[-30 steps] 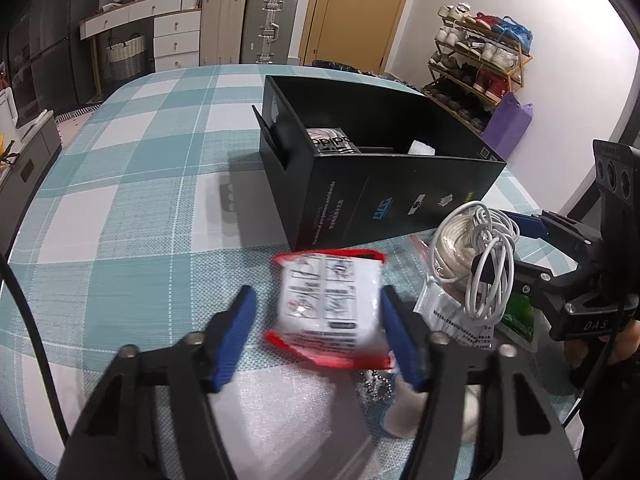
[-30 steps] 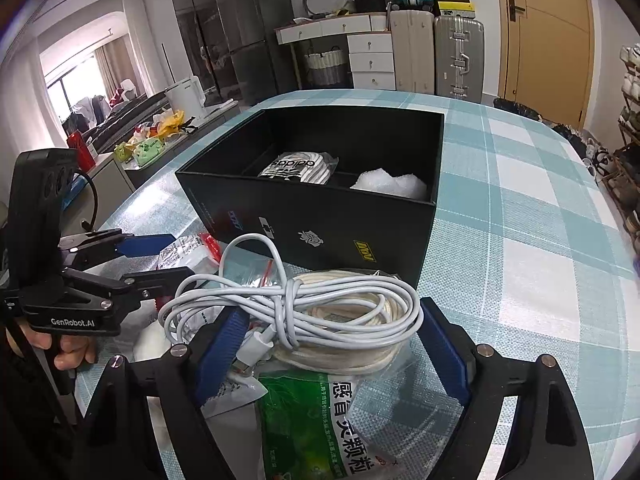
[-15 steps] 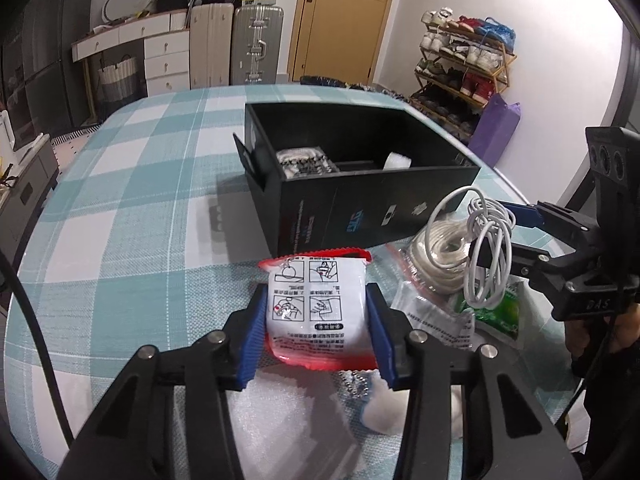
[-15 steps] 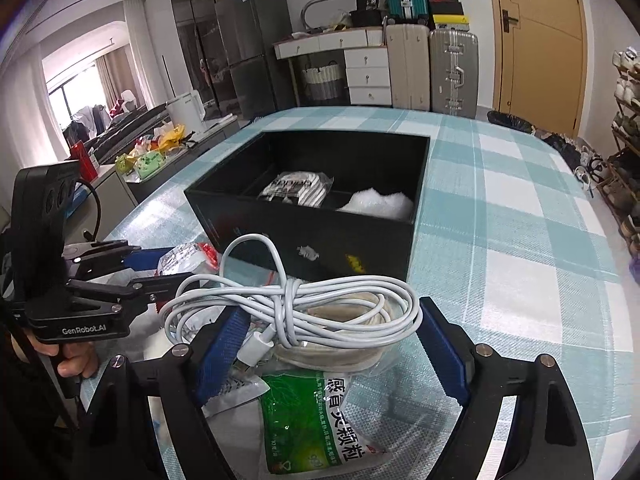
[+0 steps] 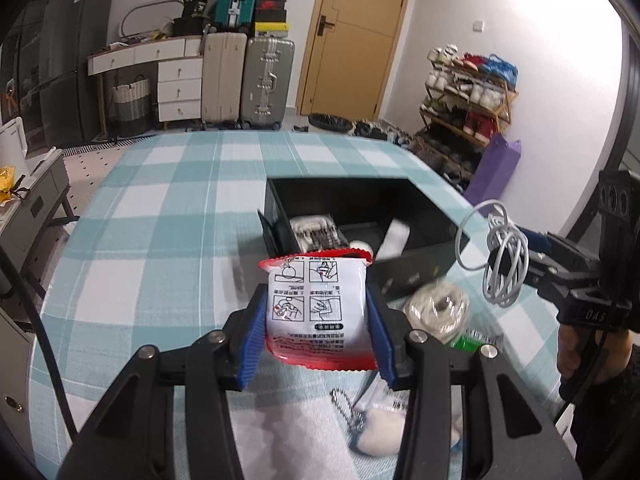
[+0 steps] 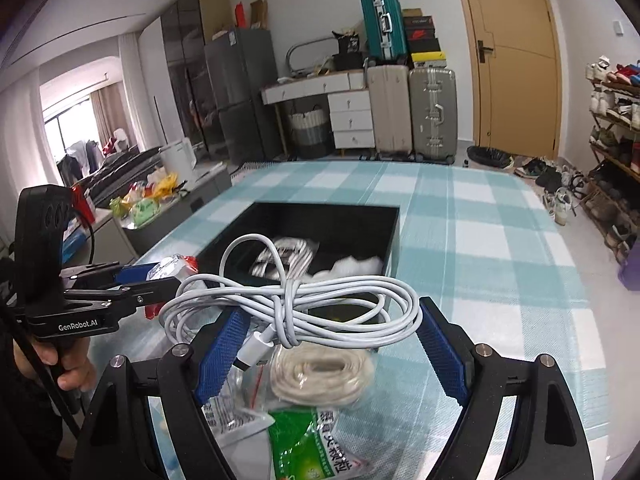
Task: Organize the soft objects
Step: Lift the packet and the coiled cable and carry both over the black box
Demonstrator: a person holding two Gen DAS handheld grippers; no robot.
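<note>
My left gripper [image 5: 316, 332] is shut on a red-and-white packet [image 5: 318, 312] and holds it above the table, short of the black box [image 5: 416, 268]. My right gripper [image 6: 332, 344] is shut on a bundled white cable [image 6: 296, 312], lifted above the table in front of the box [image 6: 394, 232]. The box holds a striped packet [image 6: 284, 256] and white fluff [image 6: 356, 266]. On the table below lie a coil of cream rope in a clear bag [image 6: 320, 376], a green sachet [image 6: 308, 440] and a white plush keychain [image 5: 380, 436].
The table has a teal checked cloth [image 5: 160, 216]. Suitcases [image 5: 264, 80], drawers and a door stand at the back. A shoe rack [image 5: 468, 92] stands to the right. The left gripper shows in the right wrist view [image 6: 132, 284].
My left gripper closed on the red-and-white packet and lifted it off the table. My right gripper raised the white cable off the rope coil. Both views now sit higher above the box.
</note>
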